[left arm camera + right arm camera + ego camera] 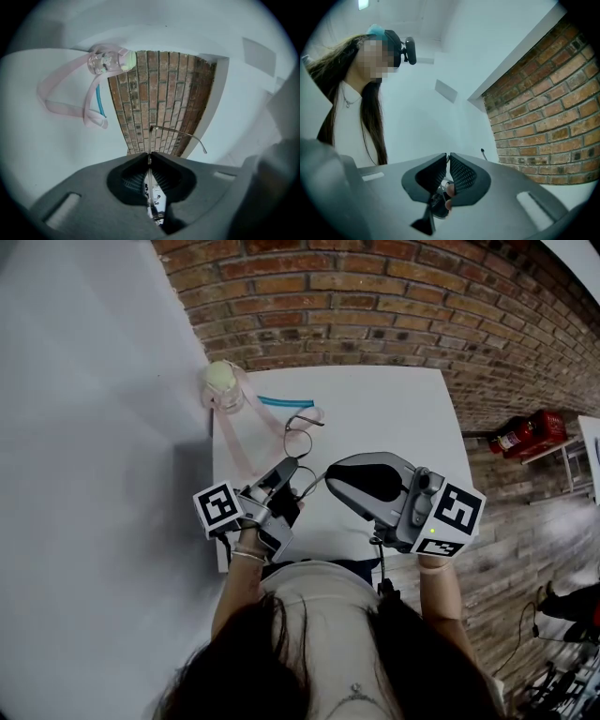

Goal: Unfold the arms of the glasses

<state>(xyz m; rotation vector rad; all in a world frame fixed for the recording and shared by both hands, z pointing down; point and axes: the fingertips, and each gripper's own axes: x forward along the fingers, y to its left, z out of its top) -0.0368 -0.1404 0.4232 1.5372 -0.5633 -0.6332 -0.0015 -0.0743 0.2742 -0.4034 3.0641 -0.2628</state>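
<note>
The thin dark wire-framed glasses point(300, 441) hang between my two grippers above the near half of the white table point(394, 418). My left gripper point(289, 469) is shut on the frame's edge. In the left gripper view point(150, 154) one glasses arm point(180, 134) sticks out to the right past the jaws. My right gripper point(330, 480) is shut on another thin part of the glasses, and in the right gripper view point(447, 157) only a dark wire tip point(482, 152) shows beyond the jaws. How far each arm is folded is hard to tell.
A small clear bottle point(223, 387) with a long pink strap point(239, 442) and a blue strip point(284, 402) lie at the table's far left. A brick wall point(375, 296) stands behind the table. A red fire extinguisher point(525, 434) lies on the floor to the right.
</note>
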